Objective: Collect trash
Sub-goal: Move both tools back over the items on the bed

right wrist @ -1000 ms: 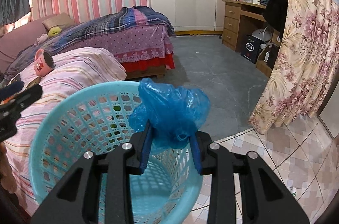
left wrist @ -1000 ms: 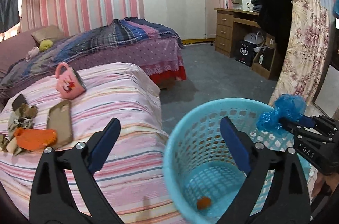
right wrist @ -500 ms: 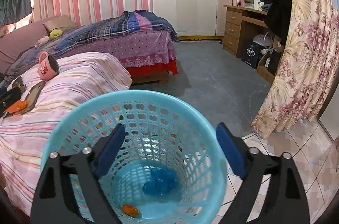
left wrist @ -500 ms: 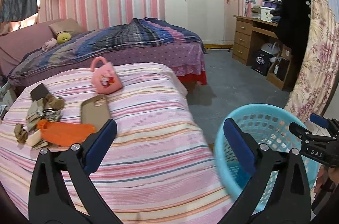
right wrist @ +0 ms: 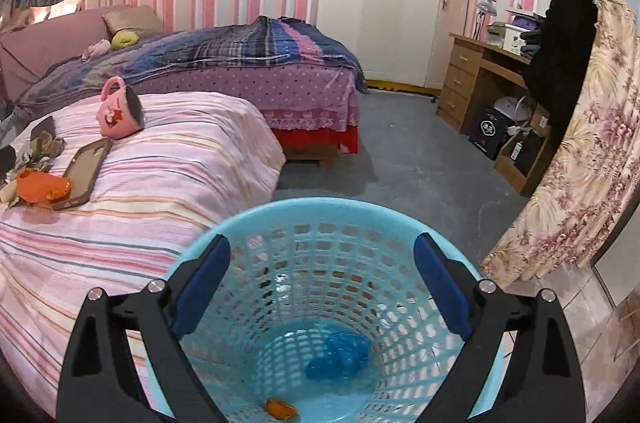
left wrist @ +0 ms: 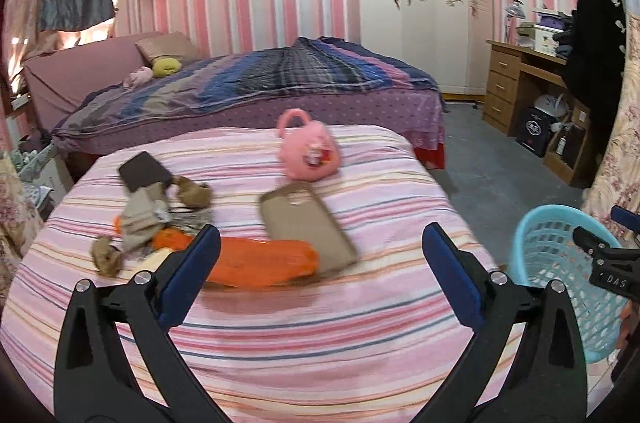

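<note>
While the right claw [right wrist: 322, 281] hangs over the blue basket [right wrist: 280, 213], its jaws have just been opening — nothing between them; the blue bag [right wrist: 338, 357] lies inside. Left claw [left wrist: 320, 275] released above the striped bed [left wrist: 384, 183] — orange wrapper [left wrist: 260, 261] below.

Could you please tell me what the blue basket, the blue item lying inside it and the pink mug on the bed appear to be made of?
Blue basket: moulded plastic, slightly glossy, judging by its regular lattice of holes and smooth rim.
Blue item: probably thin plastic film, such as a bag, since it is crumpled, shiny and translucent.
Pink mug: likely glazed ceramic, though hard plastic is possible; it has a smooth surface, a printed picture and a rigid handle.
</note>
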`<state>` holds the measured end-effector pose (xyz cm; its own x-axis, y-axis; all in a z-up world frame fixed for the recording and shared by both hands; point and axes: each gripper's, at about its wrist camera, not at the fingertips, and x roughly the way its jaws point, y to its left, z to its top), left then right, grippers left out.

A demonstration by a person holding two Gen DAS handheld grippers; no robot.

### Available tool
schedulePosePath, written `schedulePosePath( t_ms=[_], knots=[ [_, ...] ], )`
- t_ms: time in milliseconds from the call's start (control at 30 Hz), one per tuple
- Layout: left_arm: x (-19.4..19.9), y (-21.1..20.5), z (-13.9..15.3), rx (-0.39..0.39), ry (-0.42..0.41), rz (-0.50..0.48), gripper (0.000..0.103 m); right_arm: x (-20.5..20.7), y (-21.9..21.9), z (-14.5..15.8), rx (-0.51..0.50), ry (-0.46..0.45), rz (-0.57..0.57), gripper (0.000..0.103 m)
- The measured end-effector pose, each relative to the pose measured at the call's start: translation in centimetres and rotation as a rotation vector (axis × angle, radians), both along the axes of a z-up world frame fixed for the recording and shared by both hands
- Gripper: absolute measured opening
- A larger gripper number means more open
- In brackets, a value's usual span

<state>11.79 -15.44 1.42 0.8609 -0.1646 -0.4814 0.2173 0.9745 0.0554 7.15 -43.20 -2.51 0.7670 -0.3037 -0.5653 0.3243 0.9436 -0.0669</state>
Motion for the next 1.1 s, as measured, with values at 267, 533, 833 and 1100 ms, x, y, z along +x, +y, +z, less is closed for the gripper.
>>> schedulePosePath(
  t_ms=[267,533,833,1100],
  knots=[
    [1.1,5.2,0.6,0.024,-0.027,0.052,0.097,1.2,3.0,0.8,-0.013,-0.008,0.013,0.091],
    [3.0,11.1,-1.4,-0.011,0.005,0.132,0.097,3.2,5.8,0.9,0.037,-0.021,0.005,0.098],
    [5.3,16.5,-2.9,0.009,0.044,0.207,0.097,6.6,11.6,0.2,0.028,0.006,0.076,0.098],
    [7.0,21.3,-4.0,0.000,0.091,0.281,0.097,9.6,17.3,0.8,0.025,0.016,0.193,0.098]
  ],
)
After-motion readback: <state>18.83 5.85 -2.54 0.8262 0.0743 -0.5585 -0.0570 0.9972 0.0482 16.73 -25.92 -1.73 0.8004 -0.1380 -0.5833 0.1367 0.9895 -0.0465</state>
